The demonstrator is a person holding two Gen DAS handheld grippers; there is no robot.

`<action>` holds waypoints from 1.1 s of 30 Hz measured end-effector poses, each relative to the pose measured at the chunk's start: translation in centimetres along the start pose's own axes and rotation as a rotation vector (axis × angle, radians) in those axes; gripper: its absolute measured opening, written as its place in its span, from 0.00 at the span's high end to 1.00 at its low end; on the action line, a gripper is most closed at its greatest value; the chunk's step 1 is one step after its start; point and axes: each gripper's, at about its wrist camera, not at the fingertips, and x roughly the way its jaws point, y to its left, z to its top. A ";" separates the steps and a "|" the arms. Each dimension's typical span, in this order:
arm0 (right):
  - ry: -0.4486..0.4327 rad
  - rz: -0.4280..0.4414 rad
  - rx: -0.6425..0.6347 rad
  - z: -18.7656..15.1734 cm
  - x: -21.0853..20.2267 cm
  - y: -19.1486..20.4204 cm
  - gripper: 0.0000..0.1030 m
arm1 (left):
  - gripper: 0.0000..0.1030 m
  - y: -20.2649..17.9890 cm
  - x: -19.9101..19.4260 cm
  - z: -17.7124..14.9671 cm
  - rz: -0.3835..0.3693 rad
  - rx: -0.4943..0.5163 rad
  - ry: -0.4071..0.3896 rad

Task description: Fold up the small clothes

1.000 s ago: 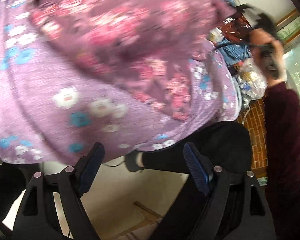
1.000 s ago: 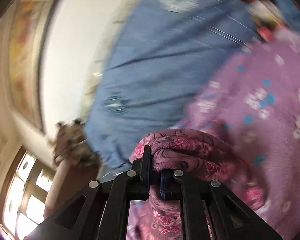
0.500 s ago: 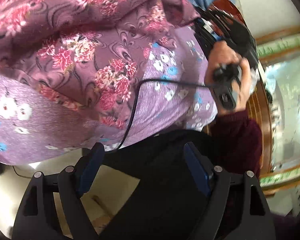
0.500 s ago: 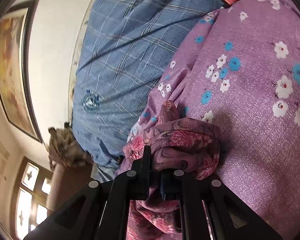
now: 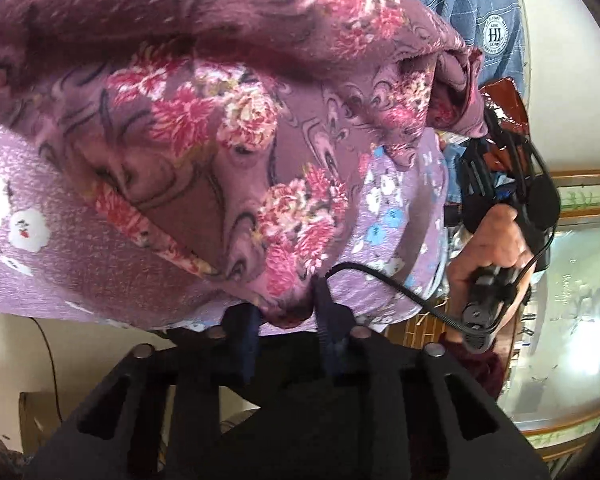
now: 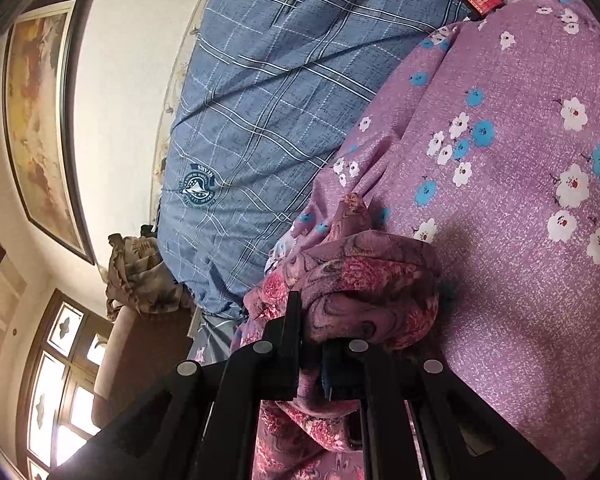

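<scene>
Garment: a small floral garment [image 5: 228,128] lies bunched on the purple flowered bedsheet [image 6: 520,200].
Left tool [image 5: 286,320]: my jaws are closing narrow, a hem corner between them.
Right tool [image 6: 310,364]: clamped on a bunched corner of the garment.
Doing it well: I judge both corners need a firm pinch before I pull the cloth taut.
Writing: beyond the garment, the blue checked cover [image 6: 268,112] has a round badge reading "HL".

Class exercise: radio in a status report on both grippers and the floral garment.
Left gripper closing on floral garment hem. Right gripper shut on its bunched corner. Black cable trails across the bedspread.
</scene>
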 end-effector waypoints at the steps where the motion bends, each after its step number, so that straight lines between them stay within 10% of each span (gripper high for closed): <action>1: 0.005 0.003 -0.003 0.0 -0.1 -0.1 0.93 | 0.84 -0.1 -0.1 0.0 0.000 0.008 -0.005; 17: -0.011 0.191 -0.194 -1.8 -5.2 2.7 0.93 | 0.95 -2.8 -8.7 0.7 -0.139 0.146 -0.106; 33: -0.030 0.469 -0.175 -3.9 -3.5 9.4 0.92 | 0.95 -6.6 -32.4 9.7 -0.267 0.357 -0.659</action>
